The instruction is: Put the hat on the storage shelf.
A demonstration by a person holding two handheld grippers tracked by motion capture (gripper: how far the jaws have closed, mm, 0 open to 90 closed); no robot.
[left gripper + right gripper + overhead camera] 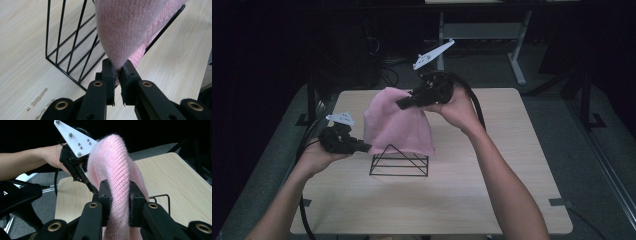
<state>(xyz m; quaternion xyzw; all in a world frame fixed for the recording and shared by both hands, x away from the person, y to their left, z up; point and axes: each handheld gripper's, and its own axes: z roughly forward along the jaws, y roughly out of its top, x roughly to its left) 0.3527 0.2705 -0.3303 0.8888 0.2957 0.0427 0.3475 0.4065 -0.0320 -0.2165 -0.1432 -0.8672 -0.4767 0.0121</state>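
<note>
Left hand (314, 157) low, just left of wire rack (399, 161), left gripper (362, 146) clamped on lower corner of pink knit cloth (398, 125). Cloth draped over rack on table (462, 200). Right hand (457, 111) raised beyond rack, right gripper (404, 102) pinching cloth's top fold.

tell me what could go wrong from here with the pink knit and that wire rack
1. The left hand-held gripper pinches only a thin corner of the pink knit, so it could slip free if pulled.
2. The knit hangs against the black wire rack; loose loops might snag on a wire.
3. The right hand-held gripper clamps a thick bunched fold; pulling the two apart may stretch the knit or tip the light rack.
</note>
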